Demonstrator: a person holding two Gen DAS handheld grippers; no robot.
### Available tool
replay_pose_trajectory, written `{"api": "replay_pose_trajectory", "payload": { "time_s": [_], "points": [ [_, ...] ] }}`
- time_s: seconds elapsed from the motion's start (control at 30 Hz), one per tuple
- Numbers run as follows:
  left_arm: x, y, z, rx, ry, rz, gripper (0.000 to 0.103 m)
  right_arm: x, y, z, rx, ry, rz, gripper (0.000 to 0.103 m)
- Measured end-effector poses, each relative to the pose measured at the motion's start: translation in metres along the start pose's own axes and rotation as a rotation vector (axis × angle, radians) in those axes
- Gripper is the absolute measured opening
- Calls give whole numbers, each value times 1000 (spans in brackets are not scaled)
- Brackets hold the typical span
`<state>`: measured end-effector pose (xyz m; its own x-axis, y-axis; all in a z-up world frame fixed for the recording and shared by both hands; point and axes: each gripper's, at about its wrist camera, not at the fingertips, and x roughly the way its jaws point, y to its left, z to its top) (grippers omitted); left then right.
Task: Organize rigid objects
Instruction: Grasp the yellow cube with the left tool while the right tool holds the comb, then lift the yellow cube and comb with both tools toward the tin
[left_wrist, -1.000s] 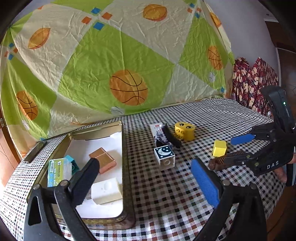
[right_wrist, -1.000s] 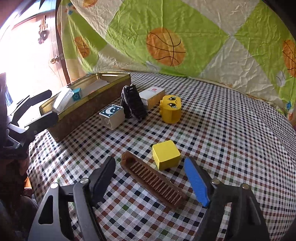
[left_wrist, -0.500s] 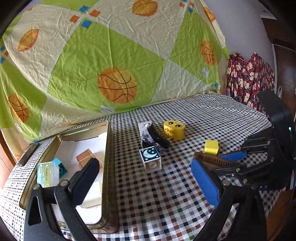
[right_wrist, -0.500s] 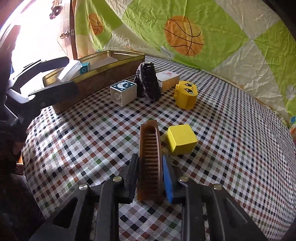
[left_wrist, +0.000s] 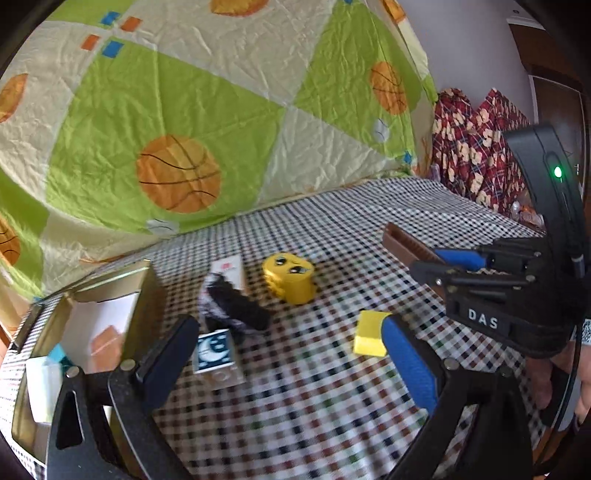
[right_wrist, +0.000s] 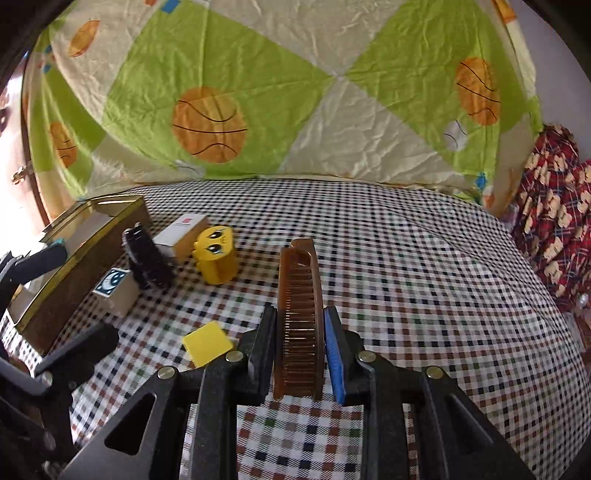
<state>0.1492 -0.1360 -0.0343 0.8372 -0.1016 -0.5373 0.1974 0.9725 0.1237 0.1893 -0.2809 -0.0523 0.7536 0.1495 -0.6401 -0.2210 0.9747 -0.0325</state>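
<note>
While the right gripper (right_wrist: 300, 350) pinched the brown comb (right_wrist: 298, 317), the left gripper's (left_wrist: 291, 354) fingers stood spread, empty. Carrying it level to the far-left tin box (right_wrist: 77, 273) seemed wisest.

Left gripper (left_wrist: 295, 358) frame: my black, matte, speckled arms, triangular cut-outs in the lower links.
Left gripper pads (left_wrist: 410, 363): blue on my right jaw, black on the left one.
Pivots: round silver screws at each joint.
Right gripper (right_wrist: 300, 345) frame: the same black links, with silver and brass-toned screws.
Right gripper pads (right_wrist: 334, 354): one blue, one black.
Right gripper body, from my left camera: black housing, white letters "DAS", a lit green lamp on the far upright part.
</note>
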Motion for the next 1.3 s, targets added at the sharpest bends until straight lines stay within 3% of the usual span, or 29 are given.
{"api": "replay_pose_trajectory", "payload": {
  "time_s": [0.3, 0.5, 0.57, 0.63, 0.67, 1.3],
  "points": [
    [36, -25, 7, 41, 134, -69, 80, 12, -24, 4, 83, 51, 0, 27],
    [52, -35, 9, 73, 207, -80, 78, 16, -24, 4, 89, 46, 0, 27],
    [58, -40, 8, 98, 235, -95, 69, 17, -25, 4, 94, 47, -2, 27],
    [64, -44, 6, 120, 267, -121, 35, 17, -23, 4, 91, 47, -4, 27],
    [66, -45, 6, 124, 283, -128, 29, 16, -23, 4, 88, 42, -6, 27],
    [41, -20, 11, -3, 126, -92, 28, 7, -14, 6, 41, -4, -45, 27]
  ]
}}
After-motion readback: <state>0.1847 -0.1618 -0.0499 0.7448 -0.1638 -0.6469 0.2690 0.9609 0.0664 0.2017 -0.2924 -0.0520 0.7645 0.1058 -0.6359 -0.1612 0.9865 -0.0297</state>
